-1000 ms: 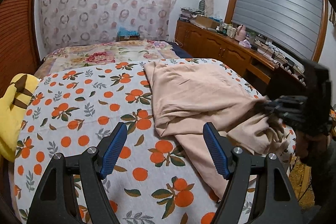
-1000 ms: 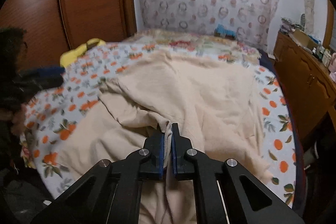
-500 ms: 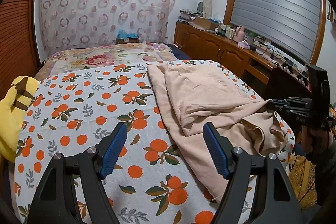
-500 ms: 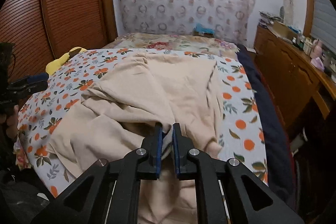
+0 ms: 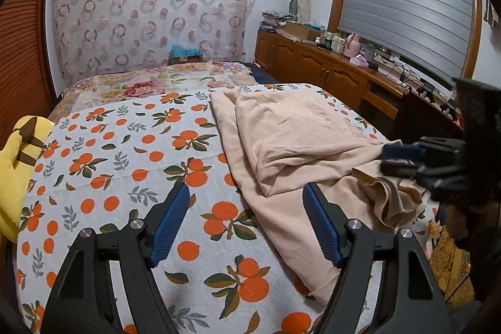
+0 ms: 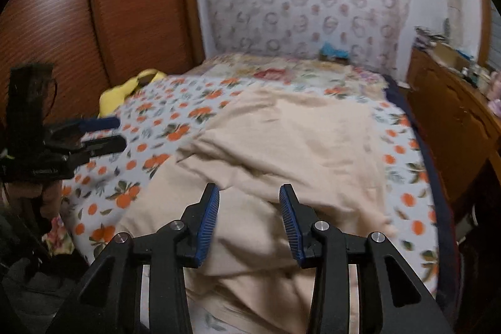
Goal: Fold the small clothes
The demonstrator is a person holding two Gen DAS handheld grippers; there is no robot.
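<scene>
1. The step in hand looks like a release. The right hand-held gripper (image 6: 249, 219) is opening its jaws over the garment (image 6: 281, 143), a pale peach cloth on the bed (image 6: 137, 115). Cloth lies below and between the pads, but they do not press on it.
2. The left hand-held gripper (image 5: 245, 223) hangs wide open with nothing in it. Only the orange-print bedspread (image 5: 125, 152) lies under its left finger; the garment's long lower layer runs just under its right finger.
3. The garment is part folded, by my reading: a flap is laid back over the middle, and a bunched, ruffled end sits by the bed's near edge, just under the right hand-held gripper's tips.
4. The next move likely calls for a fresh hold on that bunched end or on a loose corner. It needs a pinch of one layer only, then a flat carry so the flap stays smooth.
5. The left wrist view shows the fold's shape sharply: flap edge, long under-layer and ruffle. It also shows the right hand-held gripper side-on beyond its own right finger.
6. The right wrist view is blurred, yet it alone shows the gap between the right pads. It also shows the left hand-held gripper off to its left, clear of the garment.
7. A yellow cloth (image 5: 18, 165) lies far to the left of both.
</scene>
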